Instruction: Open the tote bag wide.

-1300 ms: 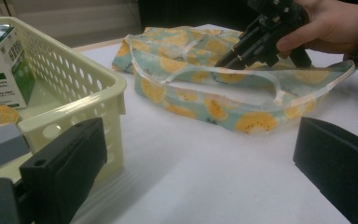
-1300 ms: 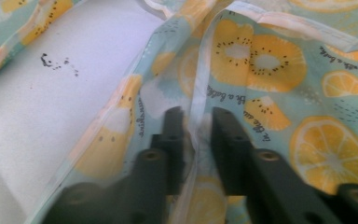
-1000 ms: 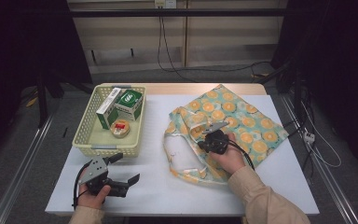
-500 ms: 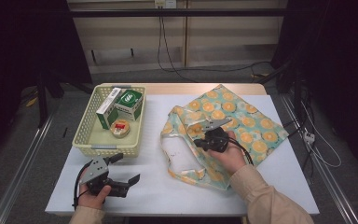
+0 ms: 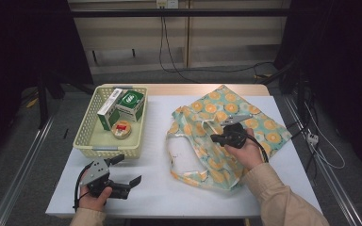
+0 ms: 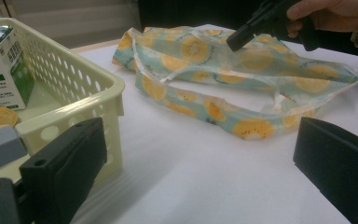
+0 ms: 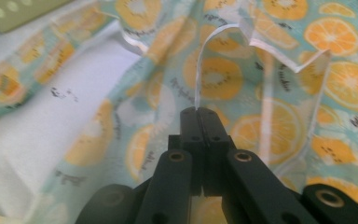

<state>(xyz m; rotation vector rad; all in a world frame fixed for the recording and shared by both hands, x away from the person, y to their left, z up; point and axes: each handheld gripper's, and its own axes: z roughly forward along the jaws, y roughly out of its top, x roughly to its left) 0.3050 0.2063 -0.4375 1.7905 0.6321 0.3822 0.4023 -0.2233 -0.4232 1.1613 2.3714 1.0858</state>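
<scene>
Right tool (image 7: 199, 111) is pinching the bag's (image 5: 226, 127) thin handle strap (image 7: 200, 70); left tool (image 5: 125, 175), jaws spread, rests near the basket (image 5: 88, 141). The bag lies right of the basket. Lifted too fast, the strap could slip free.
</scene>
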